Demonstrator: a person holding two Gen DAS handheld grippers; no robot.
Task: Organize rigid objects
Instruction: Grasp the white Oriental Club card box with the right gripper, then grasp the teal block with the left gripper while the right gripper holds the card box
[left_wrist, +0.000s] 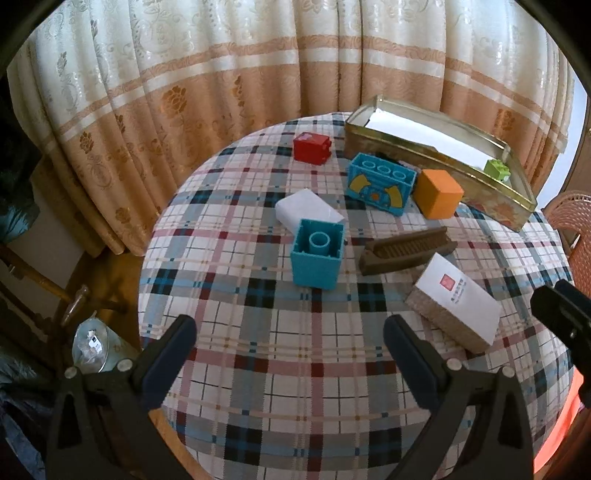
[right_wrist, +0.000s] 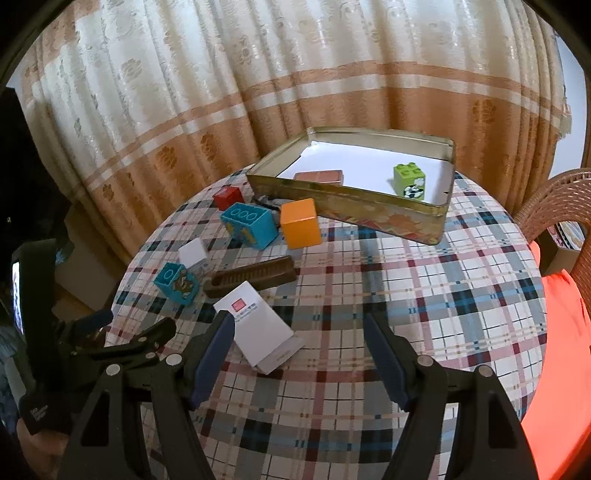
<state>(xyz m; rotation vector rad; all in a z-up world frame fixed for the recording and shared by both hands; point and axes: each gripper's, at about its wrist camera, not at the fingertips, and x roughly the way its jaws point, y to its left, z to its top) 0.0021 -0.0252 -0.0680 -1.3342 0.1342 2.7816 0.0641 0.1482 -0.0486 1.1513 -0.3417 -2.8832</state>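
Observation:
On the round plaid table (left_wrist: 280, 384) lie a small teal block (left_wrist: 317, 254), a wide blue block (left_wrist: 380, 184), an orange cube (left_wrist: 437, 194), a red block (left_wrist: 312, 147), a white block (left_wrist: 308, 208), a brown comb-like piece (left_wrist: 404, 249) and a white card box (left_wrist: 456, 304). A metal tin (right_wrist: 354, 201) at the back holds a green block (right_wrist: 409, 181) and a reddish block (right_wrist: 320, 177). My left gripper (left_wrist: 290, 334) hovers open in front of the teal block. My right gripper (right_wrist: 299, 330) is open over the card box (right_wrist: 258, 332), with its left finger at the box's left edge.
A patterned curtain (left_wrist: 221, 74) hangs behind the table. A wicker chair (right_wrist: 557, 206) stands at the right with something bright orange (right_wrist: 557, 354) in front of it. Dark furniture and a glass jar (left_wrist: 90, 347) sit low at the left.

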